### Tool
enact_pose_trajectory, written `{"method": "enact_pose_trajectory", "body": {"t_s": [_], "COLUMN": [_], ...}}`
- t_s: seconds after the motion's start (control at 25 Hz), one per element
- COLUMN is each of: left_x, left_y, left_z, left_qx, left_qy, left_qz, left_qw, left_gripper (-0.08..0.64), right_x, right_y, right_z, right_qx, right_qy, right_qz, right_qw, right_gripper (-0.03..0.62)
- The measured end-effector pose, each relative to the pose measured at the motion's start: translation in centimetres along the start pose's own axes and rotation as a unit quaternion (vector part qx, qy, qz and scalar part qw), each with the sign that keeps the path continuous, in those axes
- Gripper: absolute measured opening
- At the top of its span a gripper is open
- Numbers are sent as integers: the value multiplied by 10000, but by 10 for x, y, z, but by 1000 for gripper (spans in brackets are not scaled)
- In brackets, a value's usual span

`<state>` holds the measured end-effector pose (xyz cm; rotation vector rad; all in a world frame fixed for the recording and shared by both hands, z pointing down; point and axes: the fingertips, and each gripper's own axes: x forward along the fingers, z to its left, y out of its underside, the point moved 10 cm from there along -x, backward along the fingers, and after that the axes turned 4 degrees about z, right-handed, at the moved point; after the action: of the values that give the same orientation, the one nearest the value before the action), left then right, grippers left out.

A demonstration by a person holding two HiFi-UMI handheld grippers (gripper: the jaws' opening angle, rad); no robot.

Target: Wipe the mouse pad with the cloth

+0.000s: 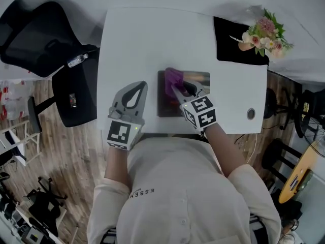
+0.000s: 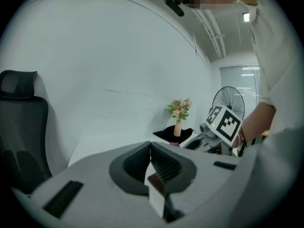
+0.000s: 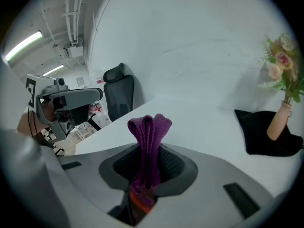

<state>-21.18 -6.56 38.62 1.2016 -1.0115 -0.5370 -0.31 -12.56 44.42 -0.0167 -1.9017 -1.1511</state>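
Note:
The dark mouse pad (image 1: 163,105) lies on the white table (image 1: 132,39) just in front of the person. My right gripper (image 1: 175,88) hangs over the pad's left half, shut on a folded purple cloth (image 1: 173,77). In the right gripper view the cloth (image 3: 148,127) stands up between the jaws as a pinched loop, with the right gripper (image 3: 149,148) tight on it. My left gripper (image 1: 143,85) is held over bare table just left of the pad. Its jaws are pressed together with nothing between them, as the left gripper (image 2: 151,147) shows in its own view.
A black cloth (image 1: 234,47) with a vase of flowers (image 1: 264,34) lies at the table's back right. A round grommet (image 1: 251,114) sits near the right edge. A black office chair (image 1: 38,39) stands left of the table. A fan (image 2: 229,101) stands beyond the right side.

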Motion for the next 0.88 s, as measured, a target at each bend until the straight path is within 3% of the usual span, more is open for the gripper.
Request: {"method": "enact_pose_trajectory", "body": {"t_s": [0.6,0.88], "left_x": [9,18], "left_y": [29,29], "left_z": [26,20], "left_qx": [-487,-398], "left_qy": [-23,8], "left_qz": [369,394], "left_qw": [9981,9984], "left_gripper": [3,3], "right_x": [73,75], "right_y": [5,10], "right_z": [5,-6], "right_qx": [163,437], "right_qy": [-368,-441], "right_qz": [834,895], "right_qw": [9957,9941], "right_gripper": [94,94]}}
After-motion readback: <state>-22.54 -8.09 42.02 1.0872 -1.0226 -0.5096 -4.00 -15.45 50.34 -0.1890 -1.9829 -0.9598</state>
